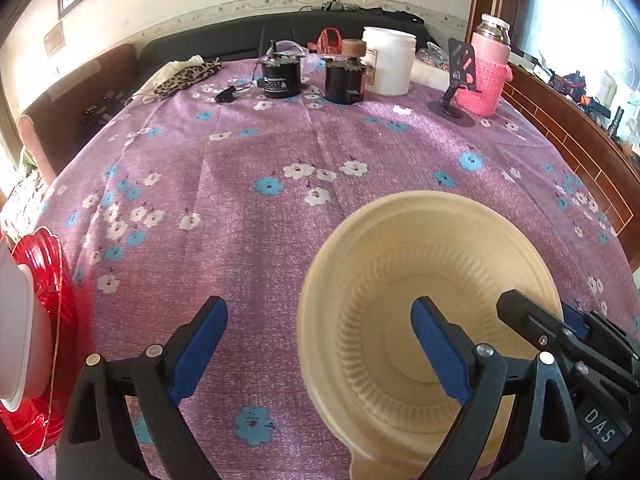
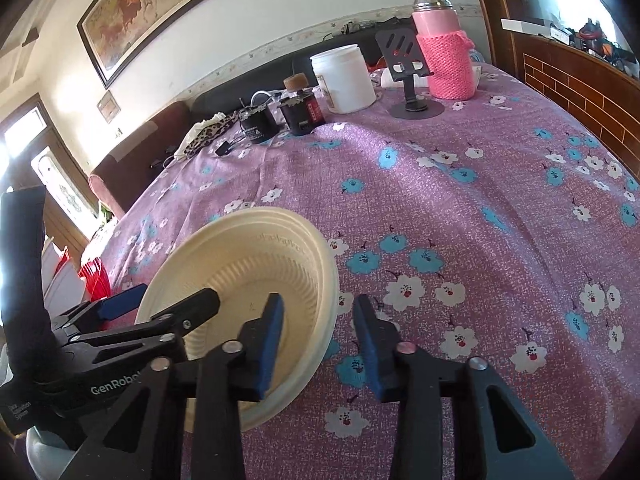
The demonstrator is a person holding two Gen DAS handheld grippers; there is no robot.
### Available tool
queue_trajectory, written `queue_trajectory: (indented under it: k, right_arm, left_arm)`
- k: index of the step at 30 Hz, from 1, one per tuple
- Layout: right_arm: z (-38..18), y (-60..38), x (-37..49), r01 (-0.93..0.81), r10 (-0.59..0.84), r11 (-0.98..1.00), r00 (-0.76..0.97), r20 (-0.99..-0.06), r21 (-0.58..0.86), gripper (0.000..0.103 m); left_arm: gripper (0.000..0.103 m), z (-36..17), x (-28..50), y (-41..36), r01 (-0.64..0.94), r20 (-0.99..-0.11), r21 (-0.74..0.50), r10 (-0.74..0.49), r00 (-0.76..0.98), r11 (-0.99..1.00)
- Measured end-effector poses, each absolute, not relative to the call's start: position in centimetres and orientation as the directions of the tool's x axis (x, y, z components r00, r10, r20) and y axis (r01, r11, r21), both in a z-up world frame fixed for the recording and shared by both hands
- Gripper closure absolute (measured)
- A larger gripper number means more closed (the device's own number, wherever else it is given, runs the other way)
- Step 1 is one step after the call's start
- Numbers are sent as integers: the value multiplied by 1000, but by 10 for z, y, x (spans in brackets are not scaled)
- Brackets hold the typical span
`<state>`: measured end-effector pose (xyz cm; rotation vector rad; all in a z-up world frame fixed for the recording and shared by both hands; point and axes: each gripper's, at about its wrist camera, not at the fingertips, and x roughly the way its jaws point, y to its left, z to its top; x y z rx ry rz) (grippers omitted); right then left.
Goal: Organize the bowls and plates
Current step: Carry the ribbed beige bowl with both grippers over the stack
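Note:
A cream ribbed bowl (image 1: 424, 280) lies on the purple flowered tablecloth near the front. My left gripper (image 1: 320, 350) is open; its right finger is over the bowl's inside, its left finger outside over the cloth. My right gripper (image 2: 318, 344) is open too and straddles the right rim of the same bowl (image 2: 256, 264), left finger inside, right finger outside. The right gripper's fingers (image 1: 528, 320) show at the bowl's right edge in the left wrist view. A red ribbed plate (image 1: 44, 300) with something white on it sits at the far left edge.
At the far side of the table stand a white jar (image 1: 388, 62), two black canisters (image 1: 280, 76), a pink-sleeved thermos (image 1: 486, 72), a black phone stand (image 1: 456, 92) and a leopard-print cloth (image 1: 184, 76). A dark sofa lies behind; a wooden ledge runs on the right.

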<state>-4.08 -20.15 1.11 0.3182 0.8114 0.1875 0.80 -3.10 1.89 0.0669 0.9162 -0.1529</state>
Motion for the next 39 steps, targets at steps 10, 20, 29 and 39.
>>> queue_trajectory:
  k: [10, 20, 29, 39]
  right_arm:
    - [9, -201, -41, -43, 281, 938, 675, -682, 344, 83]
    - [23, -194, -58, -45, 309, 918, 702, -642, 393, 85]
    - [83, -146, -72, -158, 388, 896, 730, -563, 414, 85]
    - [164, -21, -55, -416, 545, 837, 691, -475, 355, 84]
  left_arm:
    - [88, 12, 9, -28, 205, -825, -121, -213, 523, 971]
    - [91, 45, -19, -7, 192, -770, -173, -254, 586, 966]
    - [91, 102, -58, 55, 117, -668, -222, -238, 705, 968]
    - [89, 173, -93, 172, -80, -554, -213, -53, 831, 974]
